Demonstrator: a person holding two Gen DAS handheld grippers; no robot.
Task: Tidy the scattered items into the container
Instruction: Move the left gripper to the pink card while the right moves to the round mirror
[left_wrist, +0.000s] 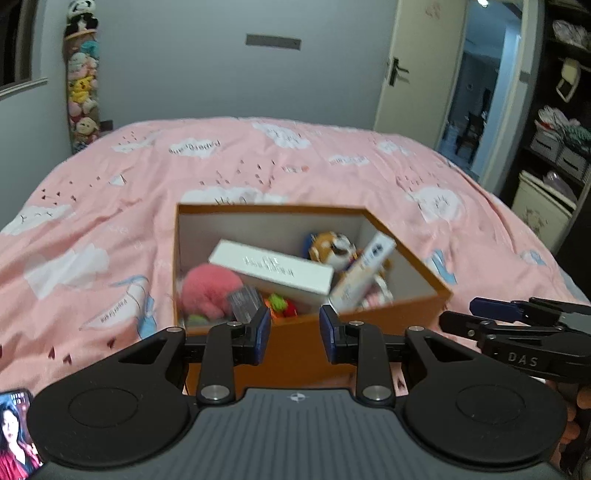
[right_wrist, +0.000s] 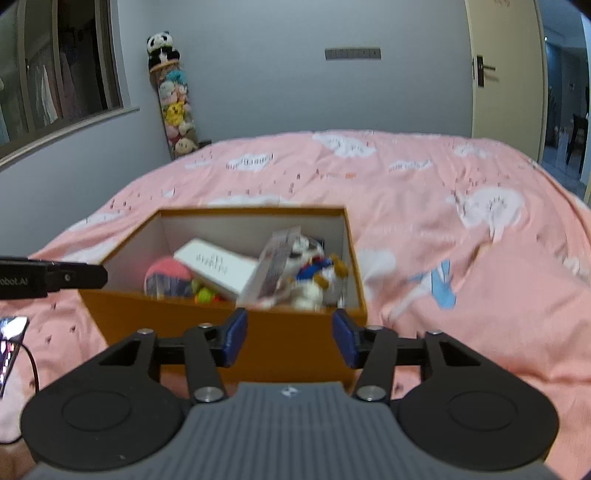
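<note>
An orange cardboard box (left_wrist: 269, 209) (right_wrist: 147, 314) stands open on the pink bed. Inside lie a long white carton (left_wrist: 273, 267) (right_wrist: 218, 266), a pink plush ball (left_wrist: 210, 291), a plush animal (left_wrist: 332, 247) (right_wrist: 314, 280), a slim white carton leaning on end (left_wrist: 365, 273) and a small green and orange toy (left_wrist: 280, 304). My left gripper (left_wrist: 295, 332) hangs just in front of the box's near wall, open, with nothing between its blue pads. My right gripper (right_wrist: 290, 338) is open and empty too, at the near right corner of the box. It also shows in the left wrist view (left_wrist: 476, 315).
The pink bedspread (left_wrist: 110, 221) with white clouds spreads all around the box. A phone (left_wrist: 16, 432) (right_wrist: 11, 339) with a lit screen lies at the near left. A column of plush toys (left_wrist: 83, 92) stands at the far wall. A door (left_wrist: 413, 74) and shelves (left_wrist: 561, 147) are on the right.
</note>
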